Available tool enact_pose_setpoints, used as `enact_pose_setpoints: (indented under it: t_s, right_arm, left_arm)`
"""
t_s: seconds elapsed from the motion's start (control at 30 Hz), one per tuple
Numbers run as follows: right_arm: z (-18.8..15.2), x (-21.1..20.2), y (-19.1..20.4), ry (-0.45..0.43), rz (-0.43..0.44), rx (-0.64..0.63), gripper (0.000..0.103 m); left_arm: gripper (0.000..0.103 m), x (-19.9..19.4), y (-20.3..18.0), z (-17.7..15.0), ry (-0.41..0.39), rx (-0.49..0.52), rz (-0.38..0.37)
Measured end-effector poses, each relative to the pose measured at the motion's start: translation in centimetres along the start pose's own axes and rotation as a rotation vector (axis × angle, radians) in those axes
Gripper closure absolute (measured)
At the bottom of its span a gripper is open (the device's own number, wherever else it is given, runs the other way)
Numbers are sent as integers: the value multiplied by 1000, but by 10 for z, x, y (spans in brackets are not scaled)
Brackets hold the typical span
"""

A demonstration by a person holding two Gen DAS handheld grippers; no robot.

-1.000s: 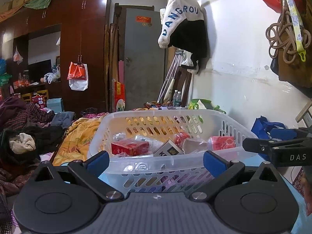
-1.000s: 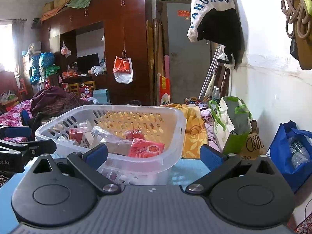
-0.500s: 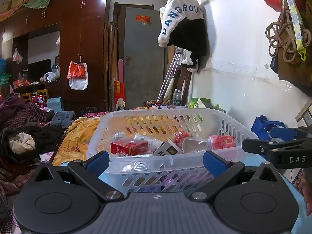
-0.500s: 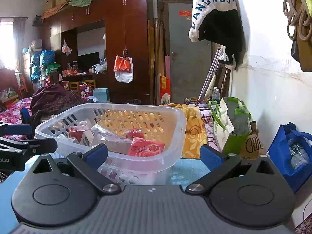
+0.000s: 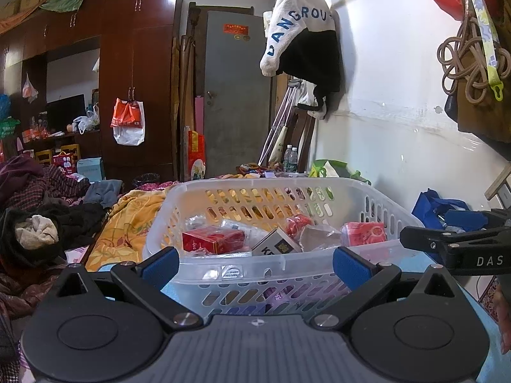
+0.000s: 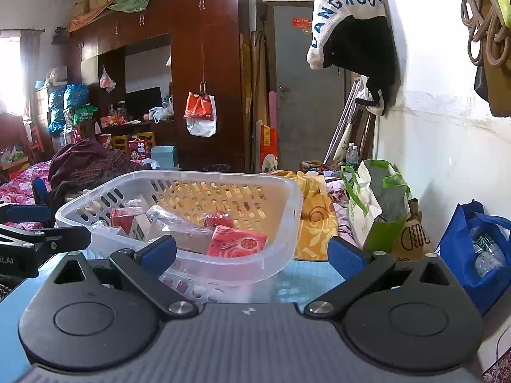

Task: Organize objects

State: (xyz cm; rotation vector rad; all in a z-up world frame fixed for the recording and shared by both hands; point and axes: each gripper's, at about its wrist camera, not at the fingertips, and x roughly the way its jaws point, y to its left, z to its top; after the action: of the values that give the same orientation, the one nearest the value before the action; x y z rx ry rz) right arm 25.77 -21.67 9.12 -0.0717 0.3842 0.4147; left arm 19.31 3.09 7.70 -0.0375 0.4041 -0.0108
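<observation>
Facing a white slotted basket [image 5: 281, 265] on a blue tabletop [image 6: 306, 277], left gripper [image 5: 255, 260] and right gripper [image 6: 252, 252] both spread wide, empty. Just ahead, inside the basket: red box [image 5: 212, 239], red packet [image 6: 238, 242], clear wrappers [image 6: 172, 220].

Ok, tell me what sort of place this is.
Most likely a lived-in bedroom at home: a tall wooden wardrobe, clothes heaped on a bed, and a jacket hanging on the wall.
</observation>
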Motion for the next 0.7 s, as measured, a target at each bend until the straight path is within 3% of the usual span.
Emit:
enact_pose_setpoints:
  t_s: [0.7]
  right_arm:
    - [-1, 1, 1, 1, 1, -9, 0]
  left_arm:
    - [0, 1, 0, -1, 2, -1, -6]
